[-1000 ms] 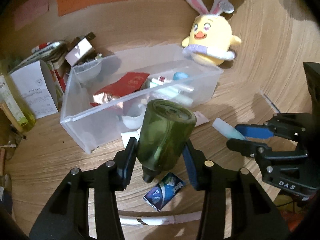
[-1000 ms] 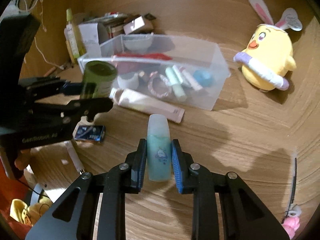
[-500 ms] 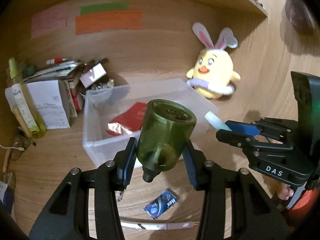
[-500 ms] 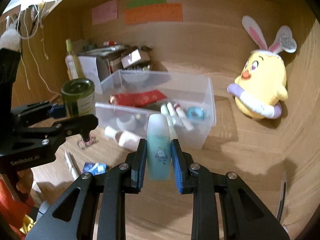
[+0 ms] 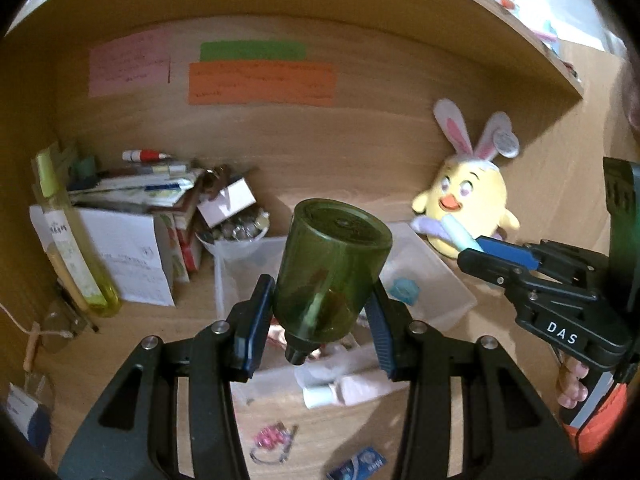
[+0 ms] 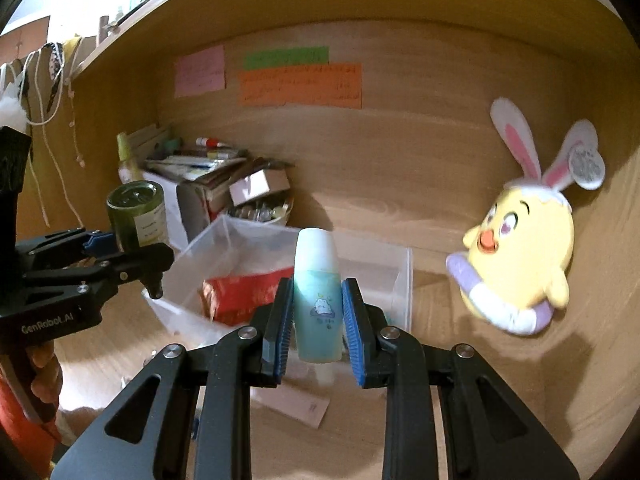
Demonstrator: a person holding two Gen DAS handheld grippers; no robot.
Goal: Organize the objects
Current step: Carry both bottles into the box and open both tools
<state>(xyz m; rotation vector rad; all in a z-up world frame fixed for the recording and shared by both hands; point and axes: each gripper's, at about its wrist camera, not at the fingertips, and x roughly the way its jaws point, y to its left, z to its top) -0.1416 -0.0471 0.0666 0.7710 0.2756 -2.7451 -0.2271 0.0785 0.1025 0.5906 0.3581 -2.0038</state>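
My left gripper (image 5: 318,330) is shut on a dark green bottle (image 5: 330,268), held neck-down above the clear plastic bin (image 5: 432,280). It also shows at the left of the right wrist view (image 6: 138,216). My right gripper (image 6: 316,322) is shut on a small teal bottle (image 6: 318,300) with a white cap, raised over the bin (image 6: 400,280). The right gripper shows in the left wrist view (image 5: 480,250) at the right, with the teal bottle (image 5: 458,232) in front of the plush.
A yellow bunny-eared chick plush (image 6: 520,256) leans on the back wall at the right. A pile of books, boxes and a tall yellow bottle (image 5: 76,252) stands at the left. A pink tube (image 5: 352,388), a blue packet (image 5: 360,466) and a pink trinket (image 5: 272,438) lie before the bin.
Both grippers have risen and pulled back with their bottles still held. The bin and desk now sit lower and farther in both views.
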